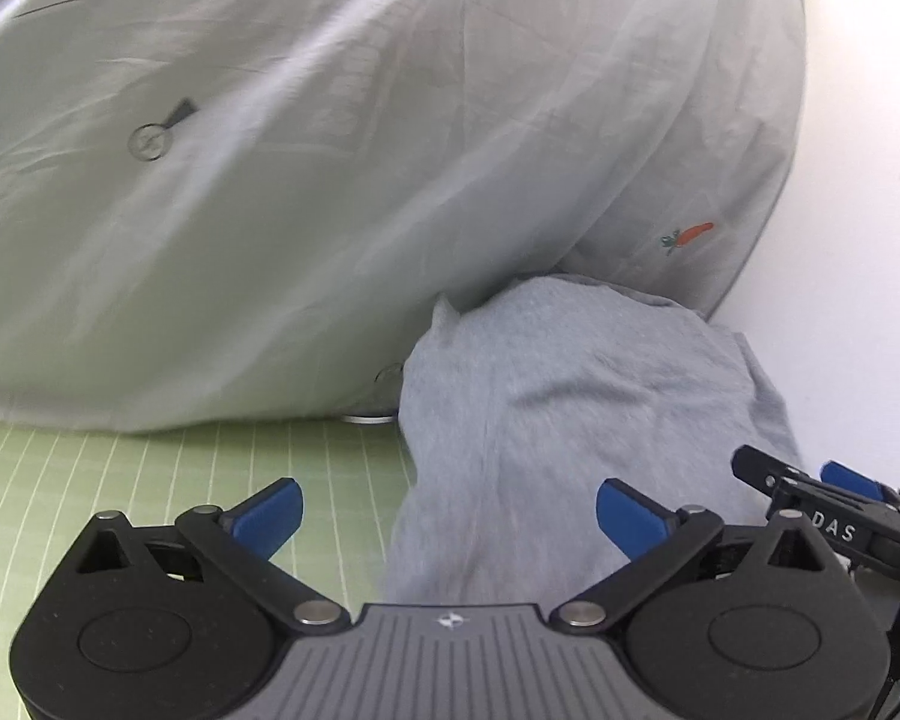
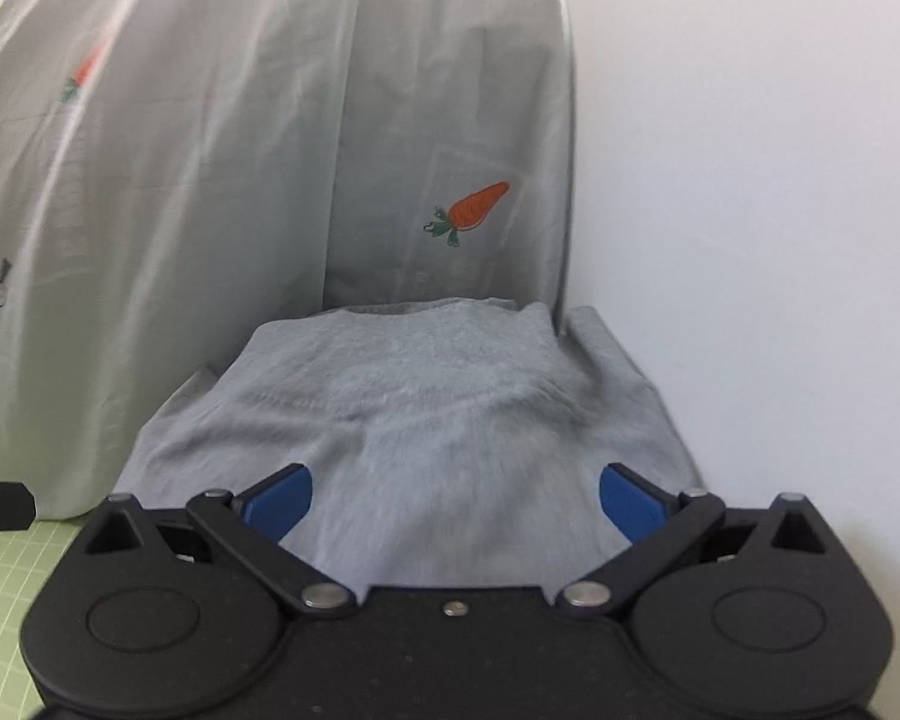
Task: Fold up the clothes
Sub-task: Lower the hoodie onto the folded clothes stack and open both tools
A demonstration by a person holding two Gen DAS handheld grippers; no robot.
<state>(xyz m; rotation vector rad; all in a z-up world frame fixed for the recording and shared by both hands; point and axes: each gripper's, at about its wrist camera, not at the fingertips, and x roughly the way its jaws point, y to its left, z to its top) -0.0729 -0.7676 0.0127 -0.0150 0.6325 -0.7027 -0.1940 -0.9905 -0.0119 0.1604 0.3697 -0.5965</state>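
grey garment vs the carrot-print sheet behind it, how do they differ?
The grey garment is a darker heather grey with a matte, knit look; the carrot-print sheet is paler, thin and smooth. The garment is plain, the sheet carries small orange carrots. The garment lies low in a folded bundle on the green mat; the sheet hangs draped upright behind it. The sheet is far bigger, filling most of each view. Both are soft grey fabric.

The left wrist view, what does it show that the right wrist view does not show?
Only the left wrist view shows the right tongs at its right edge and a wide part of the green grid mat. Only the right wrist view shows the grey garment almost whole, with its far edge. Both show open tongs above the garment and the pale carrot-print sheet.
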